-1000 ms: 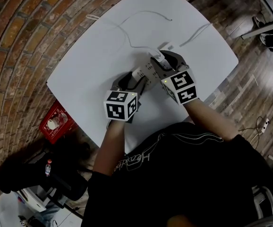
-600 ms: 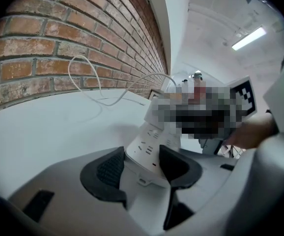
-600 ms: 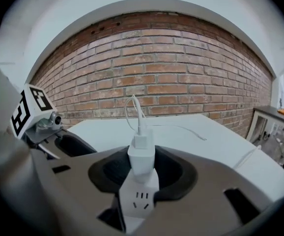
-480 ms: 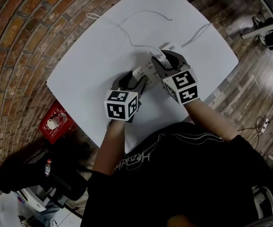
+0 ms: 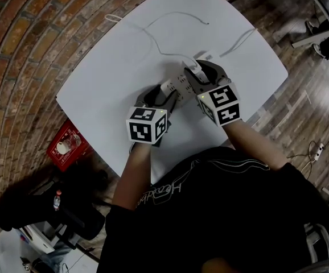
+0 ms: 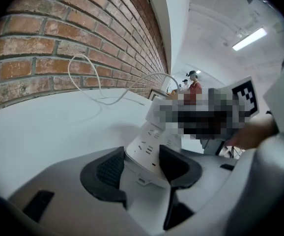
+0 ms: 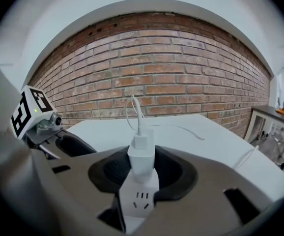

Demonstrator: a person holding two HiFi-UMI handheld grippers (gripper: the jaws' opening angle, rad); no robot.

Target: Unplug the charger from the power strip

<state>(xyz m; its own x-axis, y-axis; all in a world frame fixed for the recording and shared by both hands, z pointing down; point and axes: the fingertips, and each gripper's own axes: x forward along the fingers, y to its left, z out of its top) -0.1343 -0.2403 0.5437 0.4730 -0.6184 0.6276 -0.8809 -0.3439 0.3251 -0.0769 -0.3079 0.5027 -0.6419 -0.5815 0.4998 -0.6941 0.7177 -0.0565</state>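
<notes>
A white power strip (image 5: 173, 86) lies in the middle of the white table (image 5: 107, 90). My left gripper (image 5: 163, 95) is shut on its near end; in the left gripper view the strip (image 6: 149, 146) sits wedged between the two dark pads (image 6: 110, 168). A white charger (image 7: 142, 163) stands plugged into the strip (image 7: 138, 198), with a thin white cable (image 7: 134, 109) rising from its top. My right gripper (image 7: 143, 173) is shut on the charger, one jaw on each side. From the head, the charger (image 5: 193, 68) shows just beyond the right gripper (image 5: 197, 73).
The charger's cable (image 5: 153, 33) loops across the far half of the table toward the brick wall. A second white cord (image 5: 238, 38) runs off to the right. A red crate (image 5: 68, 147) sits on the floor below the table's left edge.
</notes>
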